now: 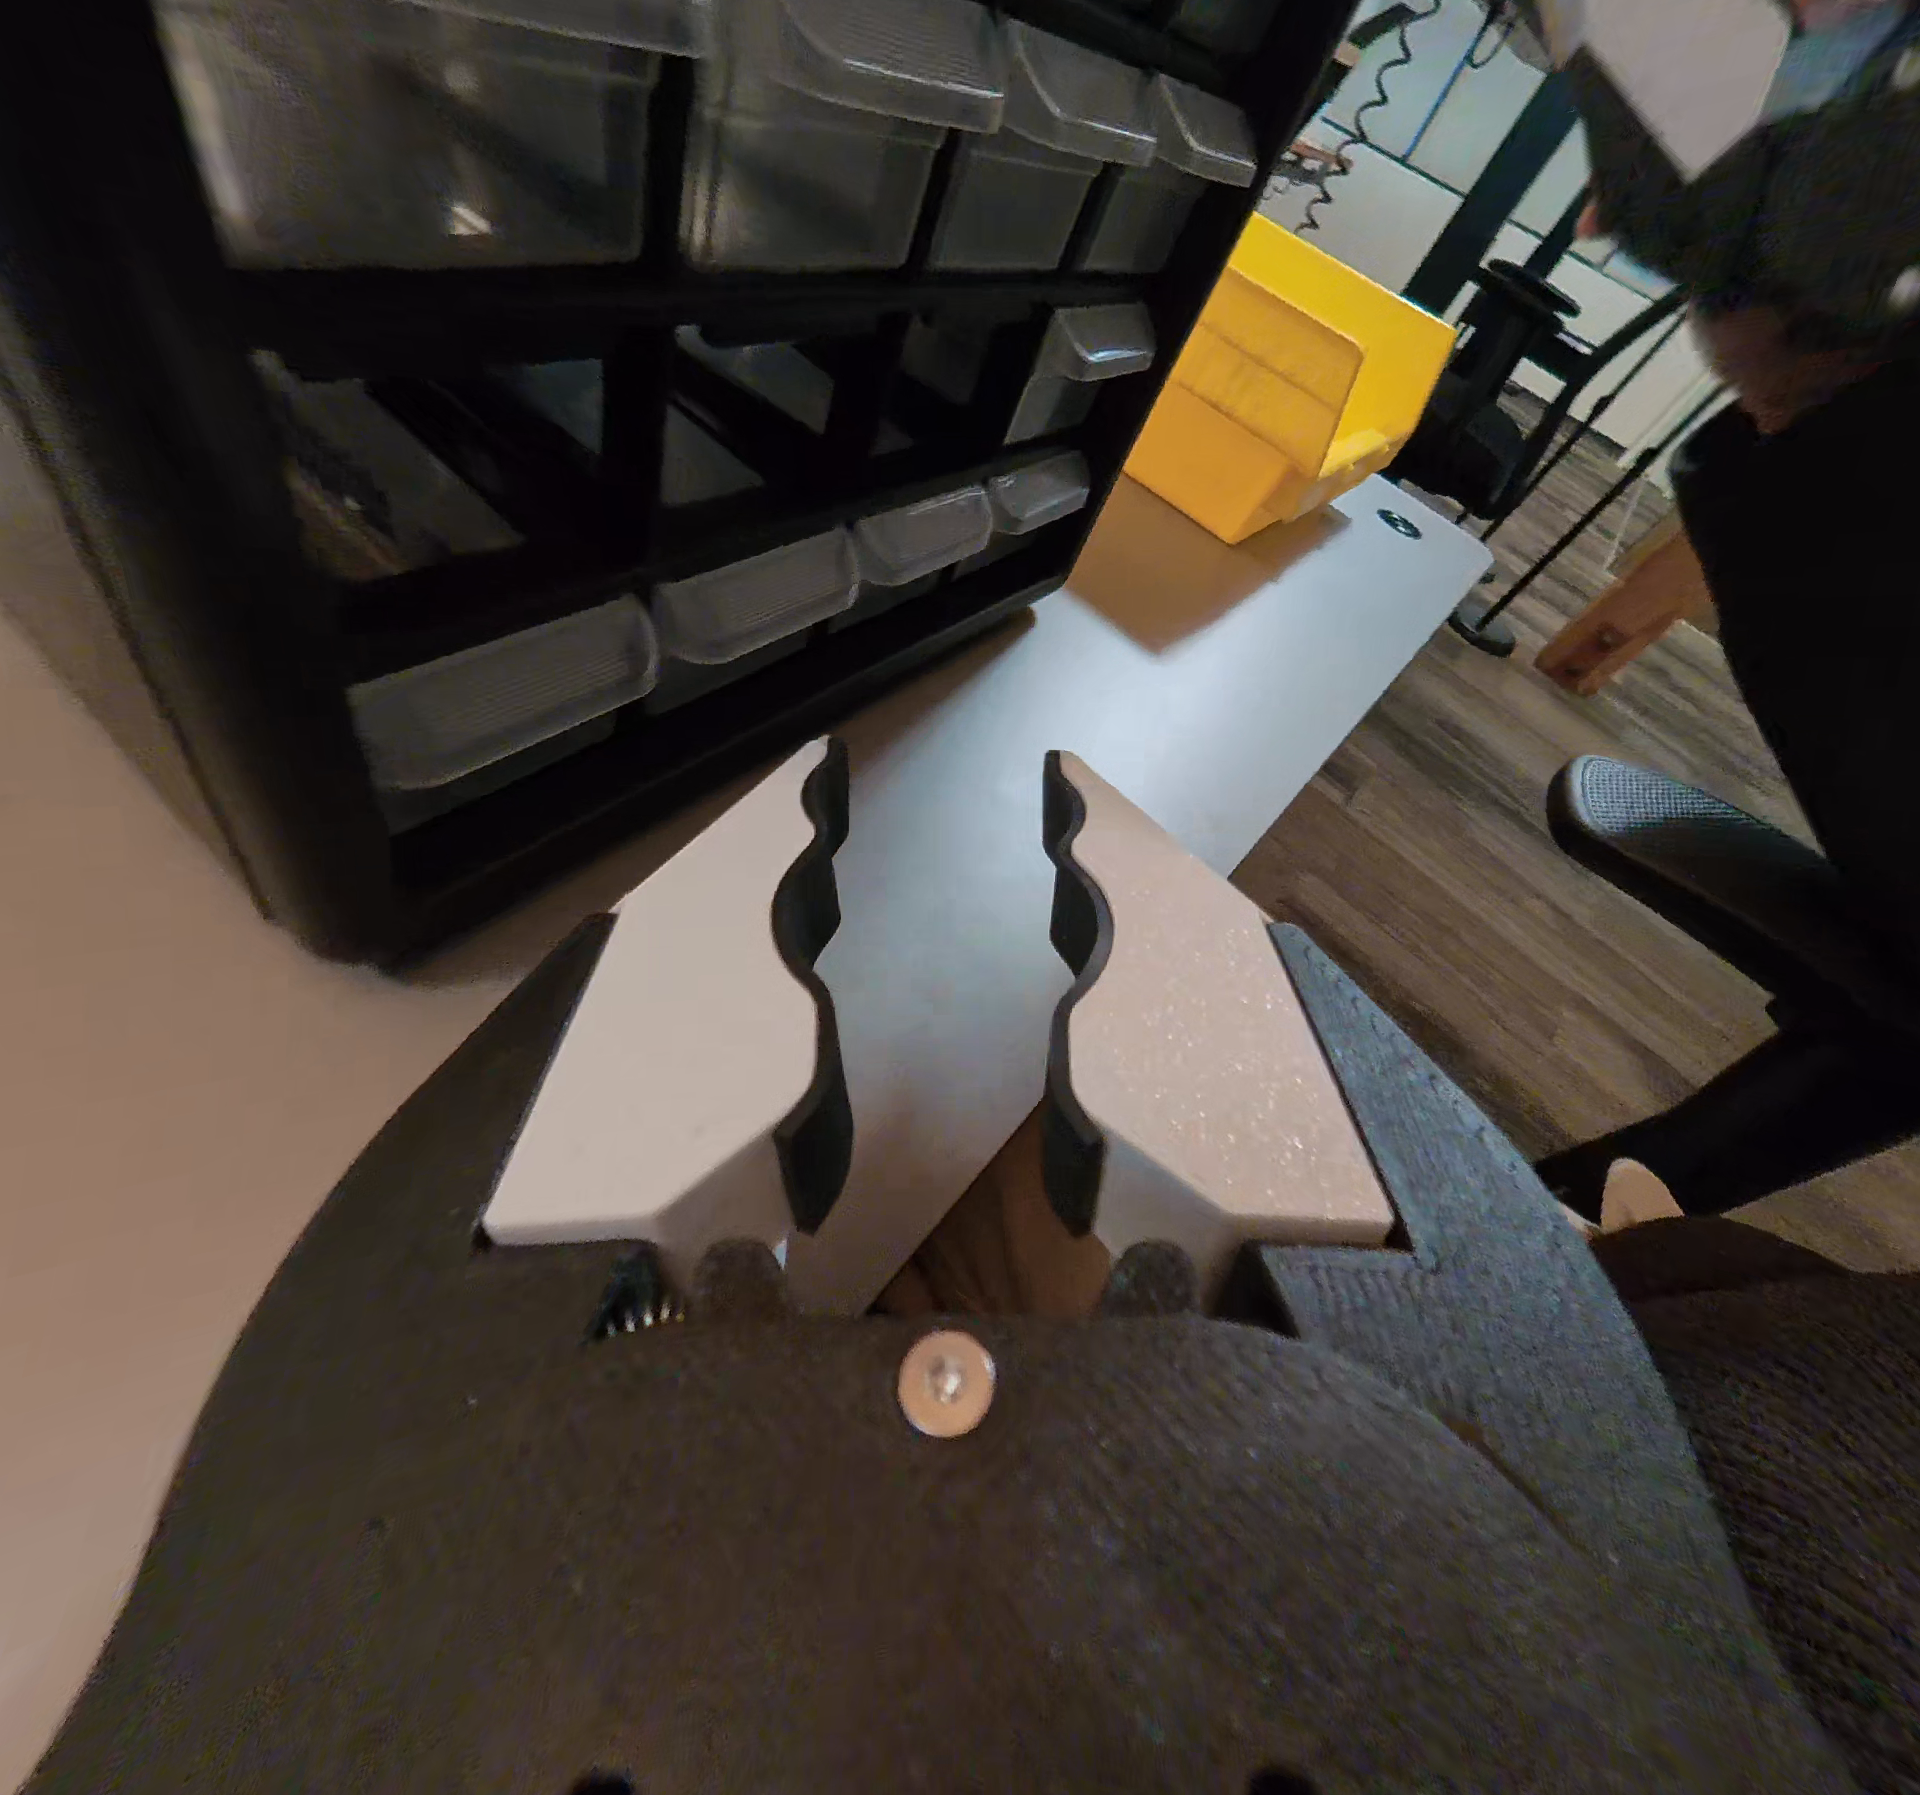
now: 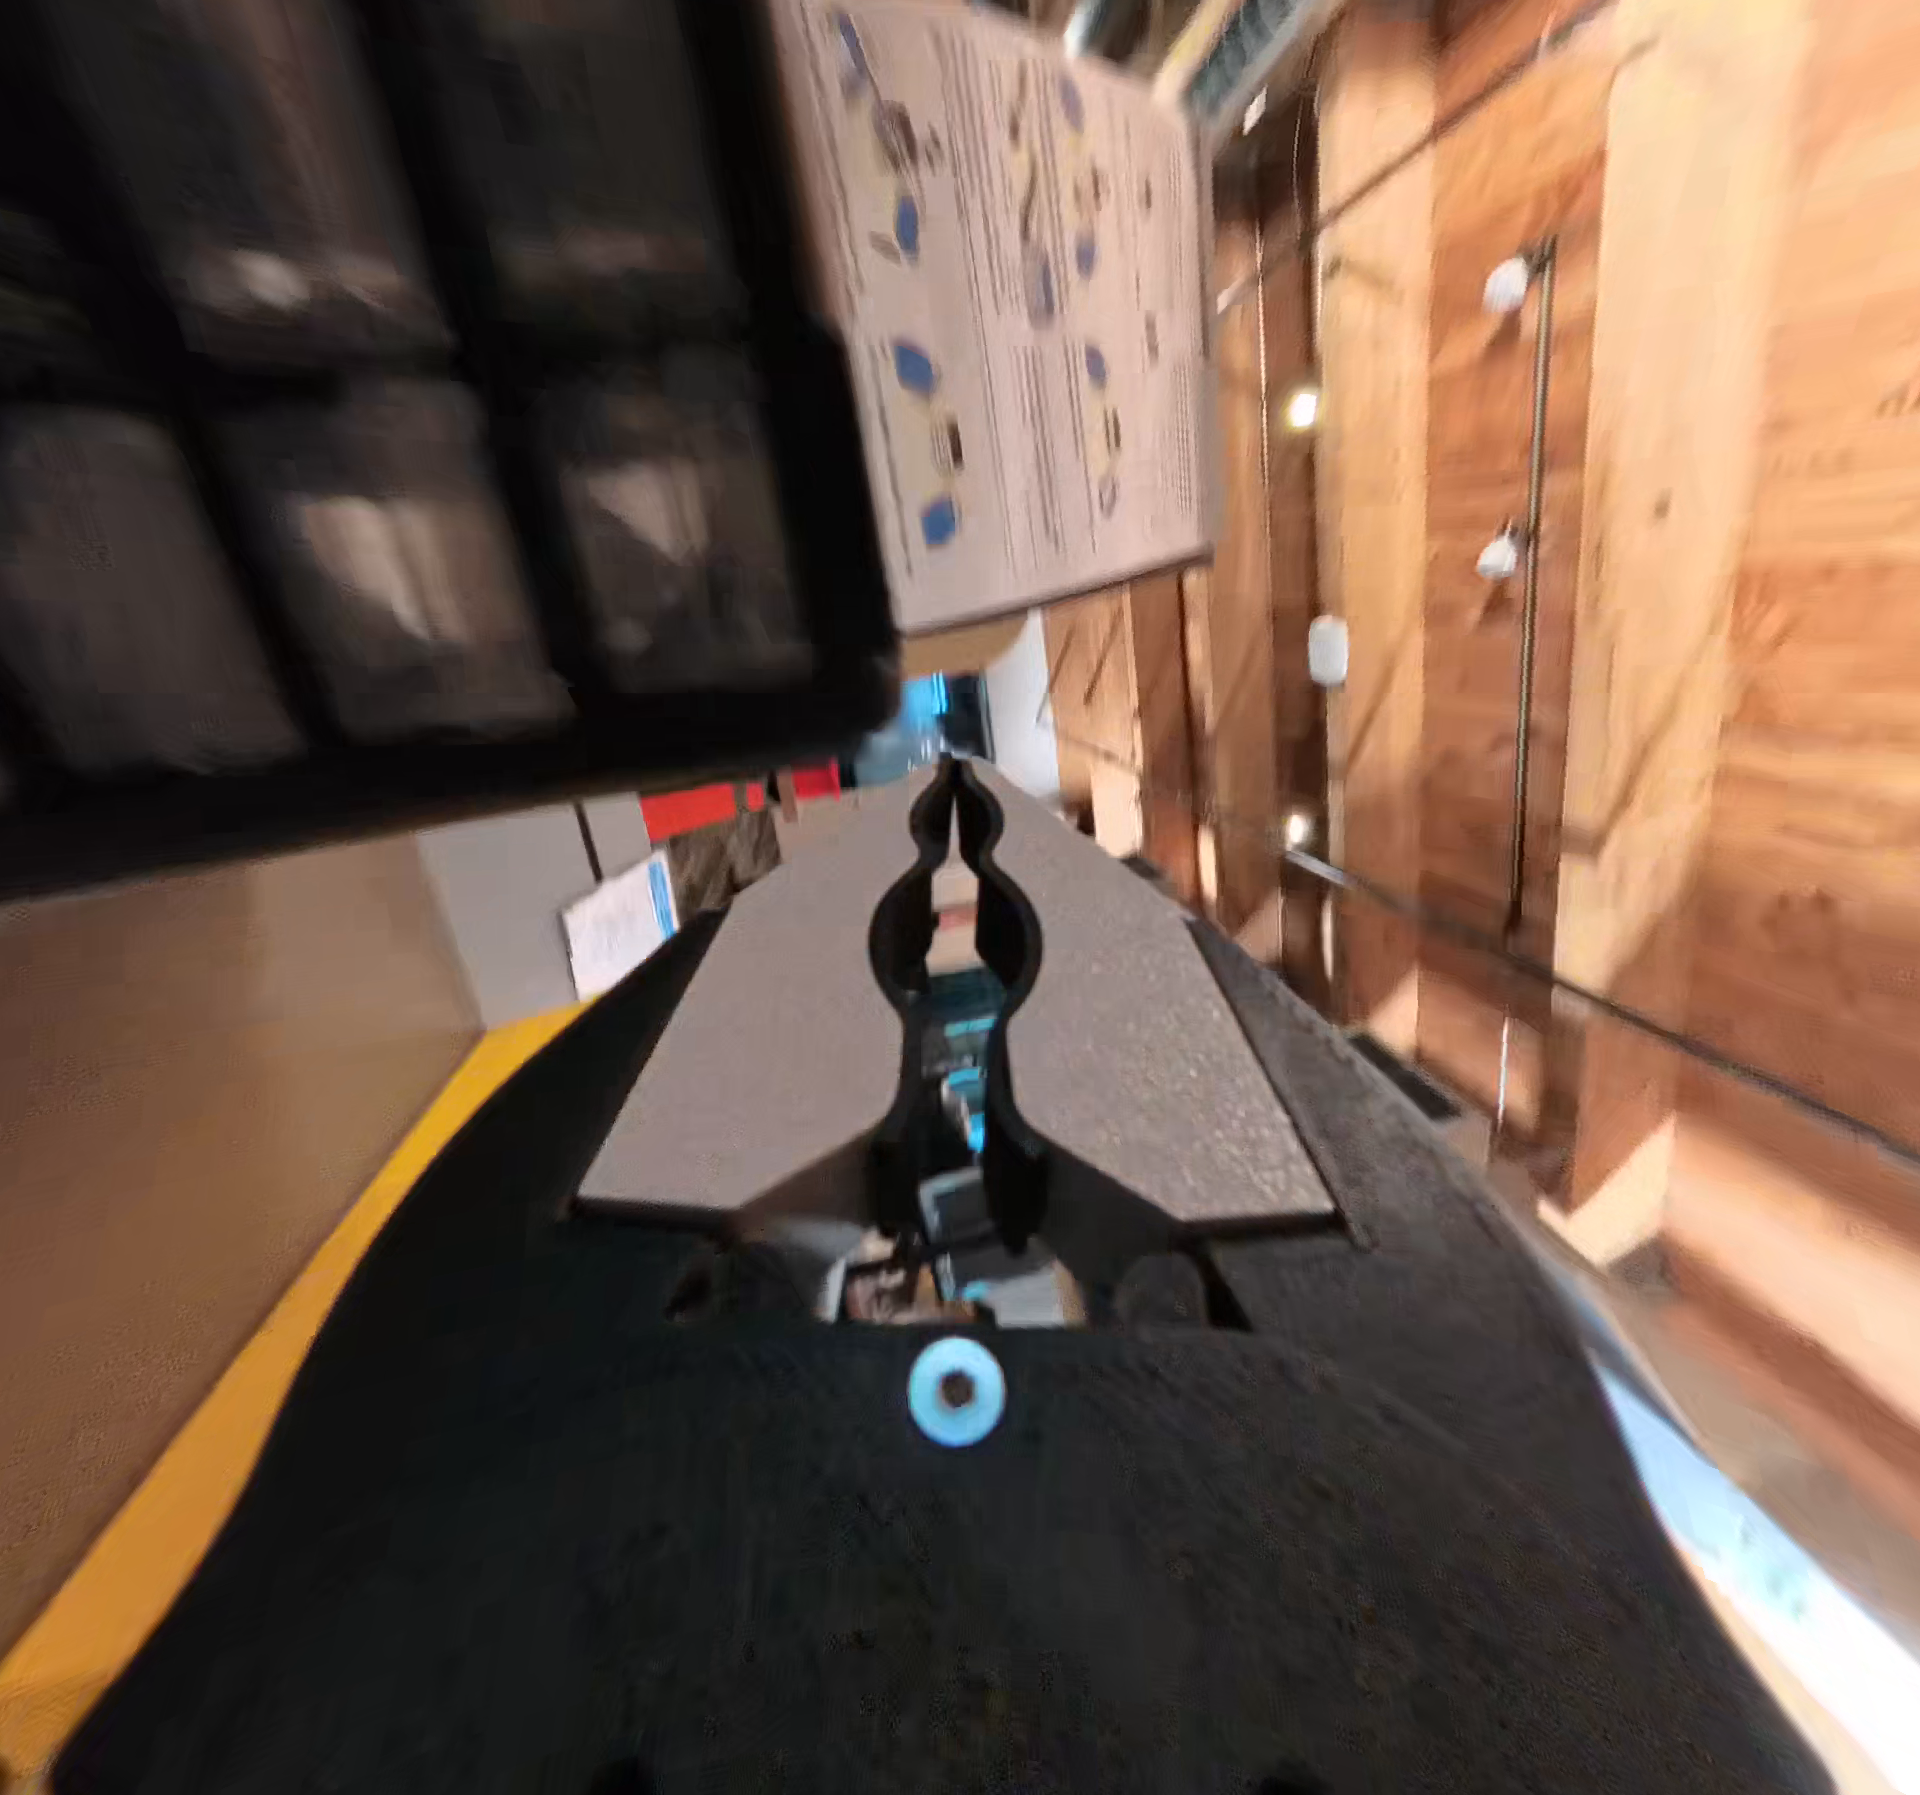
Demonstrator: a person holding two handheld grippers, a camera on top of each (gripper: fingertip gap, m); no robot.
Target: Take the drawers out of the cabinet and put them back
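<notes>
A black cabinet (image 1: 623,291) with clear plastic drawers (image 1: 499,696) stands on the pale table (image 1: 1195,685), at upper left in the left wrist view. Several slots (image 1: 582,457) in its middle row gape without drawers; one small drawer (image 1: 1091,363) sits at that row's right end. My left gripper (image 1: 945,769) is open and empty, low over the table just in front of the cabinet's bottom row. In the blurred right wrist view the cabinet (image 2: 416,343) fills the upper left. My right gripper (image 2: 951,774) is shut with nothing between its tips, past the cabinet's right side.
A yellow bin (image 1: 1288,395) stands on the table to the right of the cabinet; its yellow edge (image 2: 260,1330) runs under my right gripper. The table's front edge drops to wood floor (image 1: 1455,914). A person in black (image 1: 1808,654) and a chair arm (image 1: 1662,831) are right. A poster board (image 2: 1029,311) and wood wall (image 2: 1558,602) lie beyond.
</notes>
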